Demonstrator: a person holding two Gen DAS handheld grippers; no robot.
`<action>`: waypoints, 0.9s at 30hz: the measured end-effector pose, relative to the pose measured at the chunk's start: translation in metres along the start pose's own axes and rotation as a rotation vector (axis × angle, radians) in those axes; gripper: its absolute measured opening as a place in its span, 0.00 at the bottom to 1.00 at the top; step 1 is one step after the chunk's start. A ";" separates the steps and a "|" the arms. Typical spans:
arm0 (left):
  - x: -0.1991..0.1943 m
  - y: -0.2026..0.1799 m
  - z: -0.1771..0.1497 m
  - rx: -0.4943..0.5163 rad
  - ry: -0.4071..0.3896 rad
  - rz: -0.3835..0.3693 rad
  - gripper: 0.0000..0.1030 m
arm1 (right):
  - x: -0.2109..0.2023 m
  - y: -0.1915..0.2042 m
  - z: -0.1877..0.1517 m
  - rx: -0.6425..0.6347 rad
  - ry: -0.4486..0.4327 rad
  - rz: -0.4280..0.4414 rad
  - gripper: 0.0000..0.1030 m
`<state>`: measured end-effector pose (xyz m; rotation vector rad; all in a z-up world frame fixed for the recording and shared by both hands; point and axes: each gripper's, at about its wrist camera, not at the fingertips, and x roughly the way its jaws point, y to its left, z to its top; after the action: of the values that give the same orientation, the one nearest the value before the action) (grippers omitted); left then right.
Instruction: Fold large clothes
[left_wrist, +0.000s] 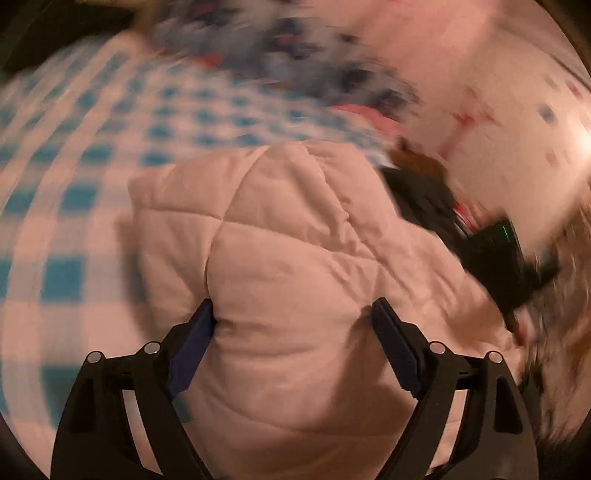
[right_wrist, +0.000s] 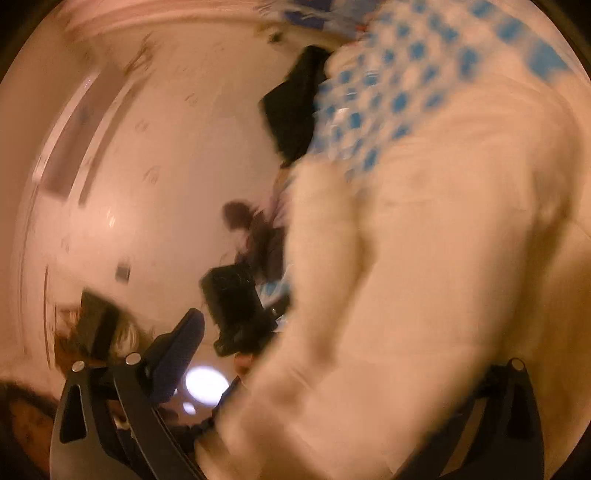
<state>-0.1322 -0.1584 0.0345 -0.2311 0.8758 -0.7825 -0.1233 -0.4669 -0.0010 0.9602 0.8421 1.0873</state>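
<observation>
A pale pink quilted jacket (left_wrist: 295, 240) lies bunched on a blue and white checked sheet (left_wrist: 74, 206). My left gripper (left_wrist: 293, 314) stands just over the jacket's near end. Its jaws are wide apart, a puffed fold sits between them, and the pads do not squeeze it. In the right wrist view the jacket (right_wrist: 443, 258) fills the right half and drapes over one finger, hiding its tip. My right gripper (right_wrist: 351, 343) is wide open, with a clear gap between its blue-padded finger (right_wrist: 181, 350) and the cloth. Both views are blurred.
A patterned blue, red and white cloth (left_wrist: 295, 55) lies at the far side of the sheet. A black device with a green light (left_wrist: 498, 258) shows at the right. In the right wrist view there are a pale wall (right_wrist: 166, 147), a black hand-held device (right_wrist: 236, 310) and a bright lamp (right_wrist: 207, 384).
</observation>
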 end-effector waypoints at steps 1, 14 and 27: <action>0.005 -0.020 0.004 0.064 0.003 0.000 0.80 | -0.003 0.009 0.002 -0.039 -0.006 0.024 0.95; 0.082 -0.078 0.007 0.256 0.104 0.134 0.86 | -0.145 -0.026 -0.020 0.040 -0.338 -0.172 0.95; 0.067 -0.078 0.004 0.225 0.059 0.156 0.88 | 0.027 -0.005 0.041 -0.146 0.102 -0.479 0.25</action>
<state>-0.1437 -0.2605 0.0339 0.0589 0.8429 -0.7380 -0.0775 -0.4499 0.0071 0.5433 0.9988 0.7723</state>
